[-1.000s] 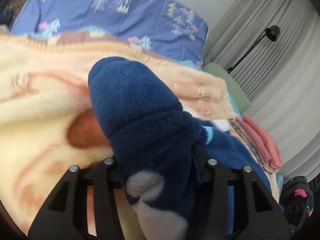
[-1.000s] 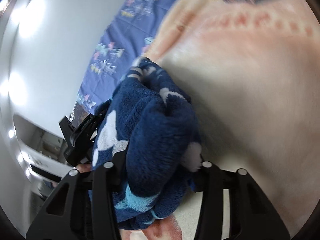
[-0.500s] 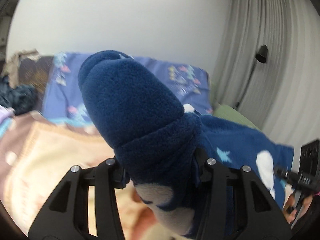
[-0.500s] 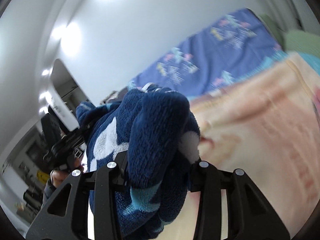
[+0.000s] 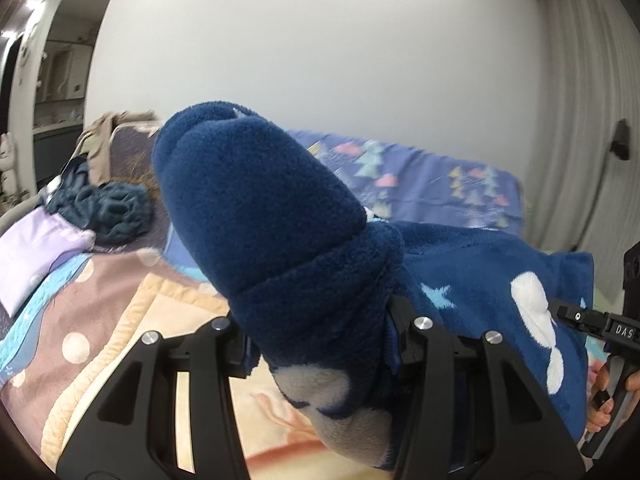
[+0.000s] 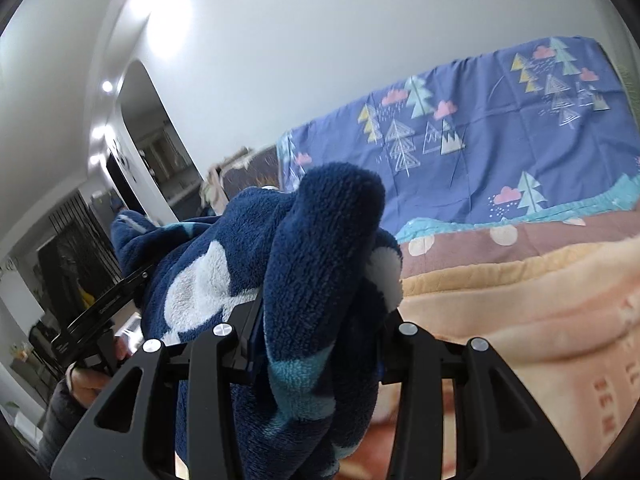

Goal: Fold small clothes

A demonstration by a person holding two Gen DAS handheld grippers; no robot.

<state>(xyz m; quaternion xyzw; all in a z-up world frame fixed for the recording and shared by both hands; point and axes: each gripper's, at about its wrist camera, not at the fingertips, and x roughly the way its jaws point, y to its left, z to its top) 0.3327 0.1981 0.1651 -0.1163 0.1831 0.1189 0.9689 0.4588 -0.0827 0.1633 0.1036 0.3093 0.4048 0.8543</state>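
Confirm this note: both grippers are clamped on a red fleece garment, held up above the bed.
Wrong in one respect: the fleece garment is dark blue with white patches, not red, as the left wrist view shows. Both the left gripper and the right gripper do clamp it above the bed.

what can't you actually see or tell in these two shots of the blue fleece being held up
- Left wrist view: the navy fleece garment bunches over the left gripper, hiding its finger pads.
- Right wrist view: the same garment covers the right gripper likewise.
- What kind of garment: unclear, its lower part is cut off by the frame edges.
- Peach blanket: its lettering is blurred.
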